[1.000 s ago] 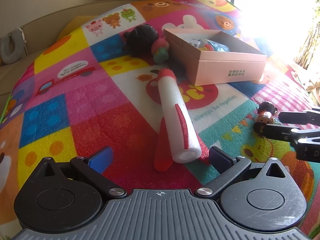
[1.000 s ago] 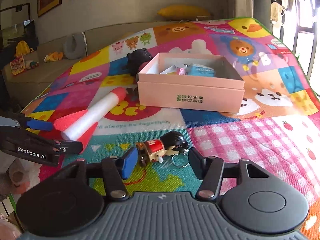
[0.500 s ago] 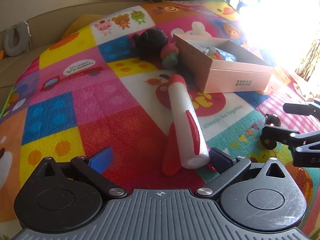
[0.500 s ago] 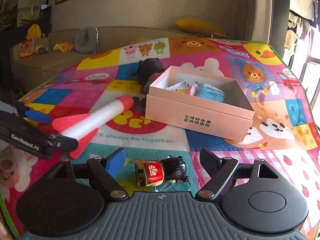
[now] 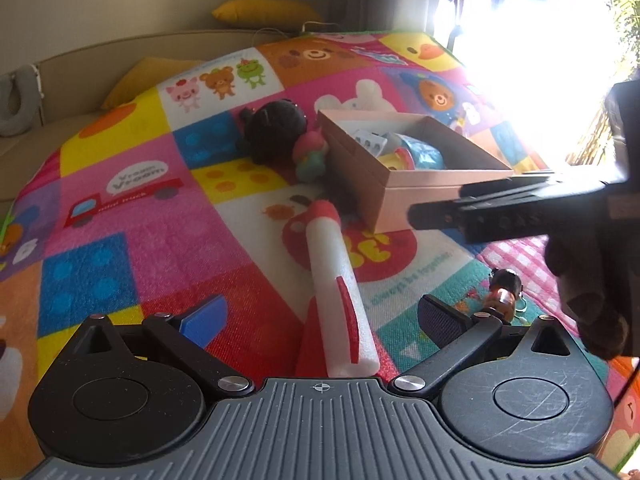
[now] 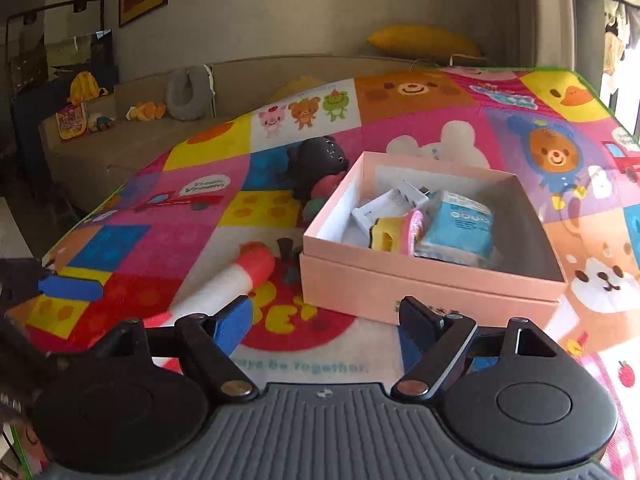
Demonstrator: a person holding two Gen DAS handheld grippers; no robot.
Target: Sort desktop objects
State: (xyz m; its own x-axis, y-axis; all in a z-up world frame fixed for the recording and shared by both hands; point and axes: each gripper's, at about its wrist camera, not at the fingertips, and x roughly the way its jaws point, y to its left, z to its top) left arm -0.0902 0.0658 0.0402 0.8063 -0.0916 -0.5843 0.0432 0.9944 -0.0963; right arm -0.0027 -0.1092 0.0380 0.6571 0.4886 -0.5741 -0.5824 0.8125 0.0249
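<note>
My left gripper is open, and the tail of a white foam rocket with a red nose and fins lies on the mat between its pads, untouched. A small doll keychain lies on the mat to the right of it. My right gripper is open and empty, hovering just in front of the pink box. The box holds a white charger, a blue packet and a yellow-pink item. From the left wrist view, the right gripper reaches in from the right, above the doll.
A black plush and a pink-green soft toy sit by the box's far left corner. The colourful play mat covers the surface, with its edge at the left. A beige sofa with cushions runs behind.
The right gripper's jaws spread wider around the doll, then it rose and moved forward to the box, leaving the doll on the mat. The left gripper barely moved.
</note>
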